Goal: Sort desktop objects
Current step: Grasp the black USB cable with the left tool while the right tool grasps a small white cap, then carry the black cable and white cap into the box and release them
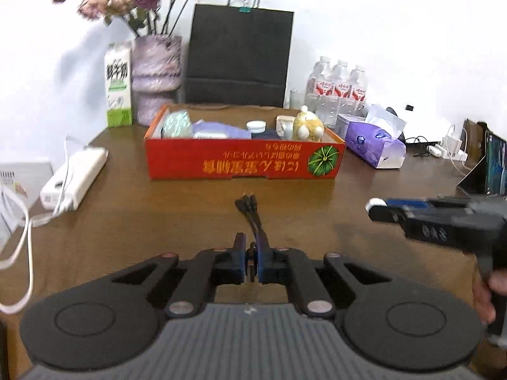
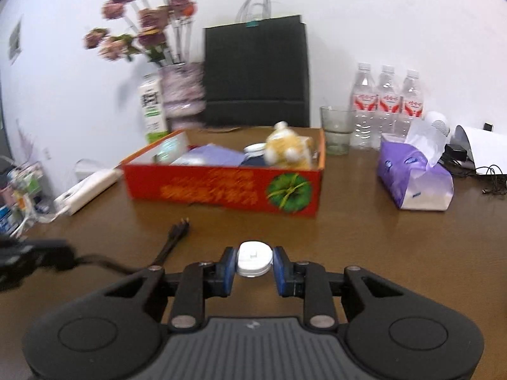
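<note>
My left gripper (image 1: 251,247) is shut on a black cable (image 1: 250,213) whose several plug ends stick out ahead of the fingertips, above the brown table (image 1: 158,215). The same cable (image 2: 172,240) shows at lower left in the right wrist view, trailing from the blurred left gripper (image 2: 68,258). My right gripper (image 2: 254,258) is shut on a small round white case (image 2: 255,258); from the left wrist it appears at the right edge as the right gripper (image 1: 377,205) with the white case (image 1: 375,203) at its tip. A red cardboard box (image 1: 244,161) ahead holds a yellow plush toy (image 1: 307,125), a white jar and purple packets.
Behind the box (image 2: 221,186) stand a black paper bag (image 1: 237,57), a vase of dried flowers (image 1: 157,79) and a milk carton (image 1: 118,85). Water bottles (image 2: 386,104), a glass (image 2: 337,133) and a purple tissue pack (image 2: 415,180) sit right. A white power strip (image 1: 74,177) lies left.
</note>
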